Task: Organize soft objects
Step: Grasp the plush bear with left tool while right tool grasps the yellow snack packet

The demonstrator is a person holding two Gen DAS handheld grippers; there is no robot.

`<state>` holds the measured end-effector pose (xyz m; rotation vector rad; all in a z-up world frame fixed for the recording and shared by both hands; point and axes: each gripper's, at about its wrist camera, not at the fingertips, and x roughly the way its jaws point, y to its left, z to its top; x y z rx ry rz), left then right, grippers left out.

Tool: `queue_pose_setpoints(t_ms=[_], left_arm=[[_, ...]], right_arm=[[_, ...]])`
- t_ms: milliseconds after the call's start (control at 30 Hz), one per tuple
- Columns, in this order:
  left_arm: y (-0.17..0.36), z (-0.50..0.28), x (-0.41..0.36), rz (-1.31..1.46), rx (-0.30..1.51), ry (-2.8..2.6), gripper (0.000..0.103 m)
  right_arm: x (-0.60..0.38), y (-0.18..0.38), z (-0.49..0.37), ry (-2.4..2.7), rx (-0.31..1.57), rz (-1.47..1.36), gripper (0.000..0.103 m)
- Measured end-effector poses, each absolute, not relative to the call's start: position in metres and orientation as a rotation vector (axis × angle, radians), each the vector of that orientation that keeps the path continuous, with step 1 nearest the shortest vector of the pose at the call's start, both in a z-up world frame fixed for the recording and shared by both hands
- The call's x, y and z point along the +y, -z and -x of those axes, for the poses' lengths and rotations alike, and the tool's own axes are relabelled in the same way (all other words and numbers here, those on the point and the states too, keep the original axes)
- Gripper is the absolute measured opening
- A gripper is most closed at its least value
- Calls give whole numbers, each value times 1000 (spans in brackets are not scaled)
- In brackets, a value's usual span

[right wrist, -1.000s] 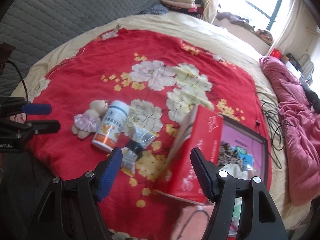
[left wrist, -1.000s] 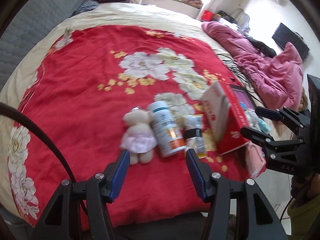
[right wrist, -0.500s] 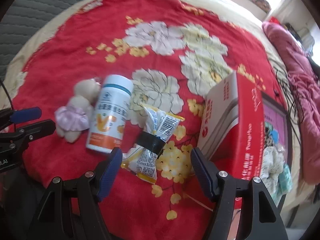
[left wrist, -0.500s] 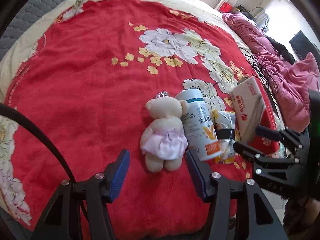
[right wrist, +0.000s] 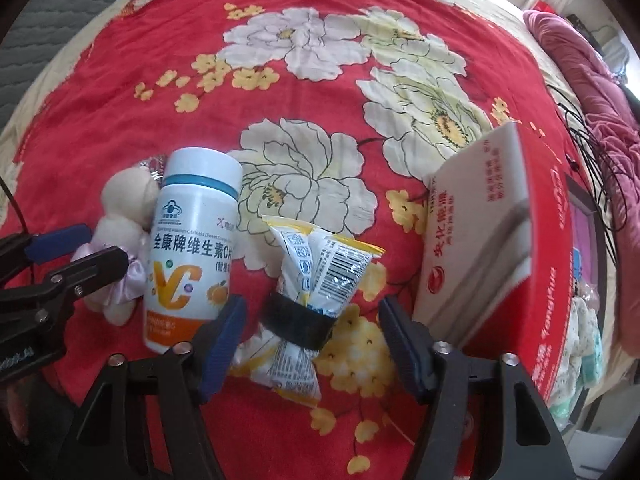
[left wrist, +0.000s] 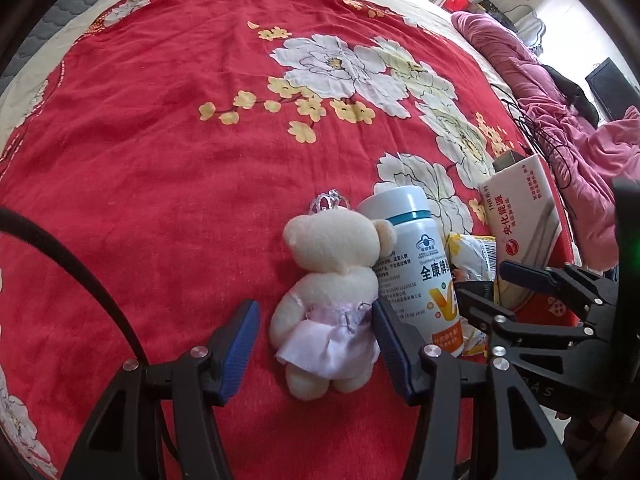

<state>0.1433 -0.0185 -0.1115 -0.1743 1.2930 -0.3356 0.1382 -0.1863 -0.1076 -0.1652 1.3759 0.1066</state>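
A cream teddy bear (left wrist: 328, 304) in a pink dress lies on the red flowered blanket (left wrist: 160, 140), between the fingers of my left gripper (left wrist: 316, 344). The gripper is open and its pads do not press the bear. A yellow-and-white snack packet (right wrist: 308, 280) with a black band lies between the jaws of my right gripper (right wrist: 312, 340). These jaws are closing, with gaps on both sides of the packet. A white vitamin bottle (right wrist: 192, 248) lies between bear and packet. In the right wrist view the bear (right wrist: 124, 208) is partly hidden behind the bottle and the left gripper (right wrist: 86, 250).
A red-and-white box (right wrist: 480, 232) stands tilted right of the packet, against a black-framed tray (right wrist: 580, 216) holding small items. Black cables (left wrist: 532, 128) and a pink quilt (left wrist: 560, 120) lie at the bed's right side. My right gripper (left wrist: 488, 280) hangs just right of the bottle (left wrist: 416, 264).
Both grippers have come down toward the bed. The bear now sits between the left jaws and the packet between the right jaws, which have narrowed.
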Motion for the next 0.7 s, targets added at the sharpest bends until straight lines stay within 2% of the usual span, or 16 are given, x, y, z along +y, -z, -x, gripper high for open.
queue_pose_setpoints(t_ms=[133,367,533,700], left_arm=[[116,-147,-21,184,1299,342,58],[126,-149,-24,190,1309,343,58],[125,-150,-29,185,1313,350,41],[105,-143,-24,216,1257,345,38]], right_arm=[[-188,127,-144,-100,1422,154,56],[-192,127,-144,-137,1387,151,47],[-195,111,-141,-149,1332,152,46],[-202,86,-133,-177,1282,100,46]])
